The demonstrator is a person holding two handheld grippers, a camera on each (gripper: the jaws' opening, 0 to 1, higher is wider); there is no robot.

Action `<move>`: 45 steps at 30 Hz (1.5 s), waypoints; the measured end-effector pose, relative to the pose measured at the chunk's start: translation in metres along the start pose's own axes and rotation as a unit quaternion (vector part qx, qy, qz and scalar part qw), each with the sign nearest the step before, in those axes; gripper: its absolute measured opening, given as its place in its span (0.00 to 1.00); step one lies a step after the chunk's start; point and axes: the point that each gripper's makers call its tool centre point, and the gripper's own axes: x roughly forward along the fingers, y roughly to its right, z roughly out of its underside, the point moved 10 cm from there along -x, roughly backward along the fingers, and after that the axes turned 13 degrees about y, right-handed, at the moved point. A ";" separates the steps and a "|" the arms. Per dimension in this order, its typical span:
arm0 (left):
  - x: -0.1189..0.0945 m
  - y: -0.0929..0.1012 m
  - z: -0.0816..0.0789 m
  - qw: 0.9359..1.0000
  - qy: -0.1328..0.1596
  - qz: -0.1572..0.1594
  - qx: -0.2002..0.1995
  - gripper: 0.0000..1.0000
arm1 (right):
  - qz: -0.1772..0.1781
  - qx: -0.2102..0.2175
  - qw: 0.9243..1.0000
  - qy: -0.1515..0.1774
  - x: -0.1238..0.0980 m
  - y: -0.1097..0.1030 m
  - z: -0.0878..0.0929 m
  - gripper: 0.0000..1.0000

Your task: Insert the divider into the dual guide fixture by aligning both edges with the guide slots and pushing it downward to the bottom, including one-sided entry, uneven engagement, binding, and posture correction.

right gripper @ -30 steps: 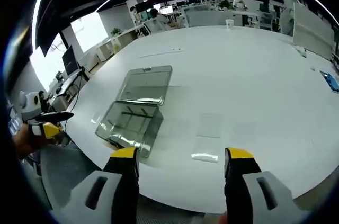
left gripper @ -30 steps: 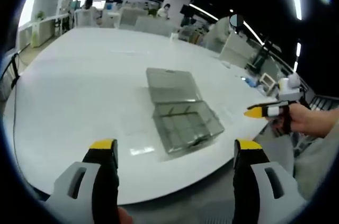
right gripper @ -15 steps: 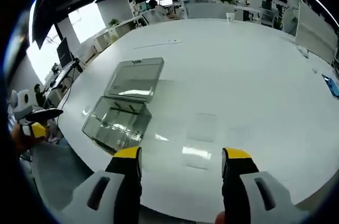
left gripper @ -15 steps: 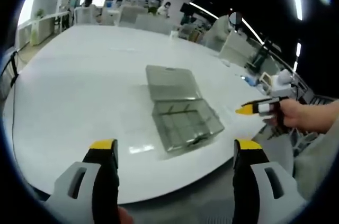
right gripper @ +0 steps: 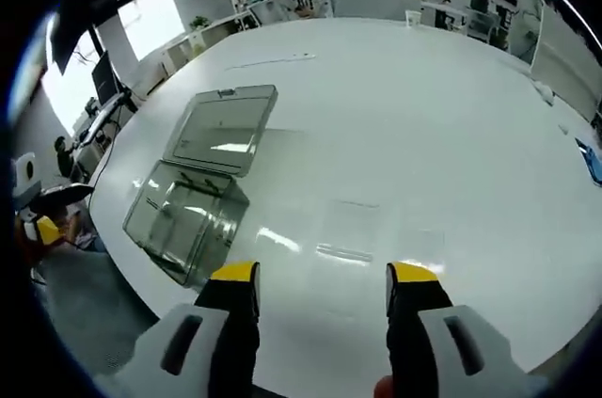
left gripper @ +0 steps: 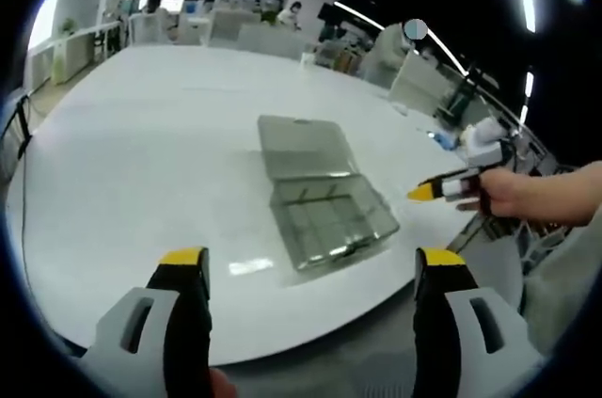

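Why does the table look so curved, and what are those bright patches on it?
Left gripper view: the fisheye lens bows the white table; a ceiling-light glare patch lies beside the clear box. Right gripper view: the same bowing, with glare streaks on the table and on the box lid.

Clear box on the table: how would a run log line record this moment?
clear box: lid open, on white table | divider: flat on table | both hand-held grippers: open, empty

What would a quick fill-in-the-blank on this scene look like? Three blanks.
1. The clear plastic box lies on the white table with its lid ____.
2. The left gripper has its jaws ____.
3. The right gripper holds ____ between its jaws.

Missing words: open; open; nothing
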 end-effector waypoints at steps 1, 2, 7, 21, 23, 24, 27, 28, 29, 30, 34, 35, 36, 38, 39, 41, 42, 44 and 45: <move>0.000 0.000 0.000 1.000 0.000 0.000 0.000 0.87 | 0.000 0.001 1.000 -0.002 0.002 0.000 0.000 0.50; 0.000 -0.001 0.000 1.000 -0.001 -0.001 0.000 0.87 | 0.001 -0.002 1.000 -0.004 0.004 -0.001 0.000 0.50; 0.001 -0.002 -0.001 1.000 -0.002 -0.001 -0.001 0.87 | 0.005 -0.007 1.000 -0.013 0.013 0.000 0.000 0.48; 0.003 -0.002 0.000 1.000 -0.006 0.001 -0.002 0.87 | 0.018 -0.019 0.999 -0.034 0.031 0.004 0.000 0.42; 0.003 -0.002 0.000 1.000 -0.006 0.001 -0.002 0.87 | 0.021 -0.022 0.999 -0.039 0.033 0.005 0.000 0.41; 0.003 -0.002 0.000 1.000 -0.006 0.001 -0.002 0.87 | 0.023 -0.023 0.999 -0.040 0.034 0.005 0.000 0.41; 0.004 -0.002 0.000 1.000 -0.006 0.001 -0.002 0.87 | 0.028 -0.023 0.998 -0.046 0.035 0.007 0.000 0.40; 0.004 -0.002 0.000 1.000 -0.006 0.001 -0.002 0.87 | 0.031 -0.022 0.998 -0.048 0.036 0.007 0.000 0.40; 0.004 -0.002 0.000 1.000 -0.006 0.001 -0.002 0.87 | 0.030 -0.021 0.998 -0.049 0.036 0.007 0.000 0.40; 0.004 -0.002 0.000 1.000 -0.006 0.001 -0.003 0.87 | 0.032 -0.020 0.998 -0.051 0.037 0.007 -0.001 0.40; 0.004 -0.002 0.000 1.000 -0.005 0.000 -0.003 0.87 | 0.034 -0.022 0.997 -0.059 0.043 0.010 -0.002 0.39; 0.004 -0.002 0.000 1.000 -0.005 0.001 -0.004 0.87 | 0.035 -0.023 0.997 -0.061 0.043 0.010 -0.002 0.39; 0.004 -0.003 0.000 1.000 -0.005 0.000 -0.003 0.87 | 0.037 -0.027 0.997 -0.066 0.044 0.009 -0.002 0.39; 0.004 -0.002 0.000 1.000 -0.005 0.001 -0.003 0.87 | 0.037 -0.025 0.997 -0.064 0.045 0.010 -0.002 0.39; 0.004 -0.002 0.000 1.000 -0.005 0.001 -0.003 0.87 | 0.037 -0.025 0.997 -0.066 0.046 0.010 -0.002 0.39; 0.004 -0.002 0.000 1.000 -0.005 0.000 -0.004 0.87 | 0.039 -0.027 0.996 -0.075 0.051 0.013 -0.001 0.39; 0.004 -0.002 0.000 1.000 -0.005 0.000 -0.005 0.87 | 0.039 -0.026 0.996 -0.075 0.051 0.013 -0.001 0.40; 0.004 -0.003 0.000 1.000 -0.005 0.000 -0.005 0.87 | 0.044 -0.028 0.996 -0.079 0.053 0.015 0.000 0.40; 0.004 -0.003 0.000 1.000 -0.004 0.000 -0.005 0.87 | 0.045 -0.029 0.995 -0.084 0.053 0.015 0.001 0.39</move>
